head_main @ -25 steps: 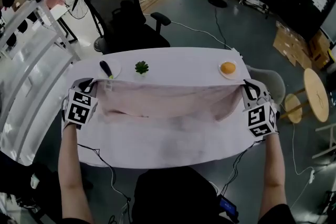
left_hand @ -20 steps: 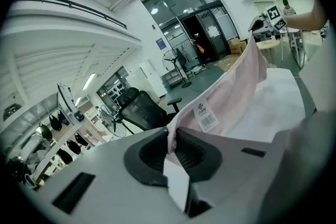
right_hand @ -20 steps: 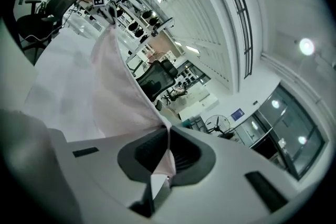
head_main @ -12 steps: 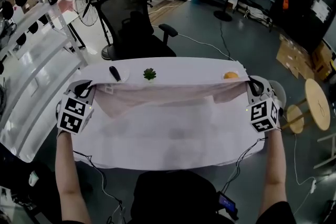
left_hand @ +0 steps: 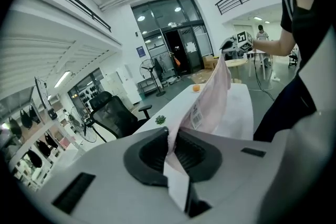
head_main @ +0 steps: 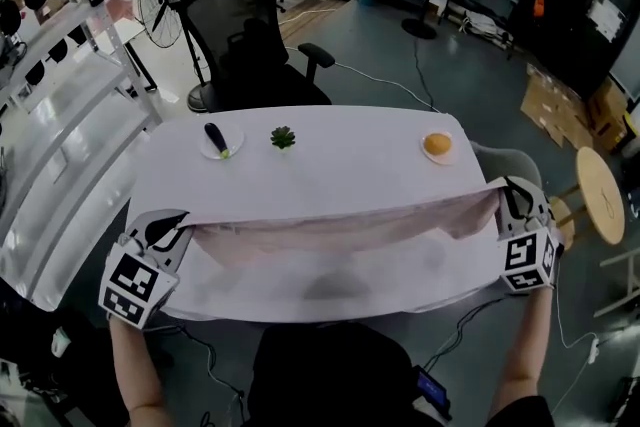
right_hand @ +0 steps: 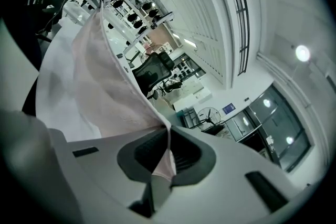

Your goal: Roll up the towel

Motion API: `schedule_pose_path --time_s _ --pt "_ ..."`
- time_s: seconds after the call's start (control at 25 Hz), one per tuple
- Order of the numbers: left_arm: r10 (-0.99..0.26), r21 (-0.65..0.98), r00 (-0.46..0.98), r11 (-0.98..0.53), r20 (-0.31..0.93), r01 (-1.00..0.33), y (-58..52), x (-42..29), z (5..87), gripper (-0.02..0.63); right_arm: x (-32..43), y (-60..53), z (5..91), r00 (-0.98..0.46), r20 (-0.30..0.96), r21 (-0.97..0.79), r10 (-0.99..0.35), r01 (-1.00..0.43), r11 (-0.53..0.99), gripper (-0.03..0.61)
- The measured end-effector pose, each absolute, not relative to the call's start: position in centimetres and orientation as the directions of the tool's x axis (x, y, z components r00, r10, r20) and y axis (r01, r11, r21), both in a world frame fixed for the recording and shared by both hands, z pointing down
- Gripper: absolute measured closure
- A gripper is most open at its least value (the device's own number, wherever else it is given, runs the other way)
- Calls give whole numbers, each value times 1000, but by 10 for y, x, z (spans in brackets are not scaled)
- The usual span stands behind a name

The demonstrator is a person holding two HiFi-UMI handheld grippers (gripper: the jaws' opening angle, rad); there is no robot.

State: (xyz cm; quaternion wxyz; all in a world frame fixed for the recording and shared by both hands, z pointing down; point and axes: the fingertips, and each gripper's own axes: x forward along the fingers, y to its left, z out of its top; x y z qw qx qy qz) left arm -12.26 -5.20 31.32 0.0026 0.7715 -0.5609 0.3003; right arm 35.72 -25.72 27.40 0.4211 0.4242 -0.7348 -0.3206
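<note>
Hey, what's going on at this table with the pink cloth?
A person holds a gripper tool in each hand. The left gripper and right gripper each clamp a corner of a pale pink towel, stretched between them over the near side of a white table. No roll has been started. A plant, an orange and an eggplant sit along the far edge.
</note>
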Motion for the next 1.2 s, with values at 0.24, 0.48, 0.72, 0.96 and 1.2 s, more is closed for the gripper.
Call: schedule_pose_path --time_s 0.24,0.48,0.72,0.96,1.2 --pt "-844 -293 212 -391 492 -873 -42 -111 325 578 367 -260 281 -278 389 822 -878 -326 467 549" --pt "-759 -238 157 -383 632 -893 -53 -119 394 578 342 -306 360 -302 521 758 -798 -266 595 551" --pt "-695 -203 83 -319 714 -926 -72 -133 446 578 307 -356 424 -325 618 714 -716 -148 684 551" --pt "-667 -204 8 -239 745 -949 -96 -152 471 578 273 -404 461 -344 662 692 -666 -61 720 551" --pt "-627 -174 3 -221 779 -960 -109 -168 491 578 244 -436 490 -339 703 661 -625 -13 750 551"
